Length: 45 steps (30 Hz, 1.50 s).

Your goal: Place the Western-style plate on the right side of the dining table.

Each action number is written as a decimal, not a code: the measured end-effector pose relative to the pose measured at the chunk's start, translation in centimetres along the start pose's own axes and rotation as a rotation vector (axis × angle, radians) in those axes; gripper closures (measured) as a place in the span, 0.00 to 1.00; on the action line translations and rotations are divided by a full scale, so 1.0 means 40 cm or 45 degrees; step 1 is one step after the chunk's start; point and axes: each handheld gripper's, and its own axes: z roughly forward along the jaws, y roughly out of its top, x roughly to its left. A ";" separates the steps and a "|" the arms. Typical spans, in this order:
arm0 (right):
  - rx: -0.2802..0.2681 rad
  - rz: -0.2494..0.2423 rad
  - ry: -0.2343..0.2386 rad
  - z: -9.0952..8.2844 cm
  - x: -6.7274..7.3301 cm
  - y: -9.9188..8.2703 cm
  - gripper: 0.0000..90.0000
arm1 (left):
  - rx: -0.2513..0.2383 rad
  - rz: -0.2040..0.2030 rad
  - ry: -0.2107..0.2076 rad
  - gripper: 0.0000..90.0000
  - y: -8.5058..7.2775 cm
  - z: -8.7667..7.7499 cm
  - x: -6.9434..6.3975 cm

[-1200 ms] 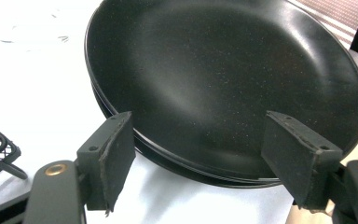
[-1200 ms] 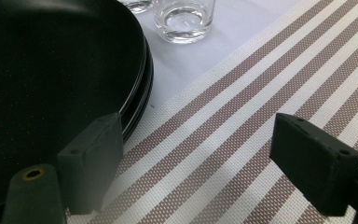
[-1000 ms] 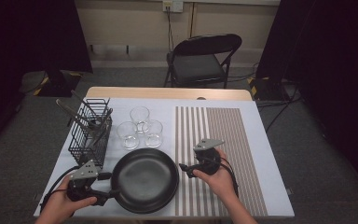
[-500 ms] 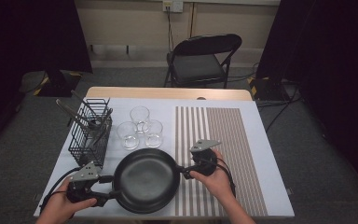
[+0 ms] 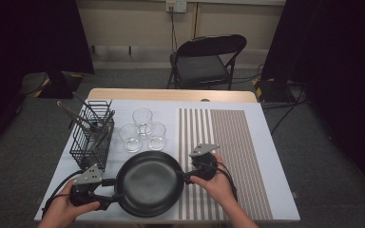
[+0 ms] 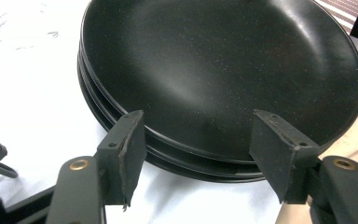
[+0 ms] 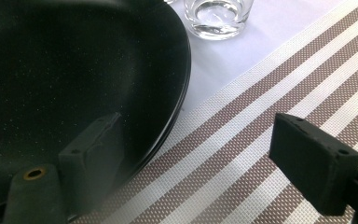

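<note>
A stack of black plates (image 5: 148,189) lies at the table's front middle. My left gripper (image 5: 113,193) sits at its left rim. In the left gripper view the gripper (image 6: 203,154) is open, and the stack's near rim (image 6: 191,161) lies between the two pads without touching them. Its jaws have just been closing a little. My right gripper (image 5: 188,176) is at the stack's right rim, over the striped mat (image 5: 223,156). It is wide open (image 7: 200,163), with its left jaw against the plates' edge (image 7: 168,121) and its right jaw above the mat.
A black wire basket (image 5: 92,135) with utensils stands at the left. Three clear glasses (image 5: 142,130) cluster behind the plates, one of them close by (image 7: 219,14). A folding chair (image 5: 206,59) stands beyond the table's far edge.
My right gripper has slid slightly nearer and leftward, onto the plates' right rim. The left hand has stayed put.
</note>
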 end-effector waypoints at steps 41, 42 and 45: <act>0.003 0.016 0.009 0.005 0.000 -0.004 0.19 | -0.010 0.040 0.047 0.52 0.009 0.009 0.004; 0.004 0.015 0.009 0.006 0.001 -0.004 0.19 | -0.006 0.043 0.052 0.52 0.009 0.009 0.004; 0.007 0.017 0.009 0.006 0.001 -0.003 0.19 | -0.017 0.046 0.052 0.53 0.010 0.012 0.004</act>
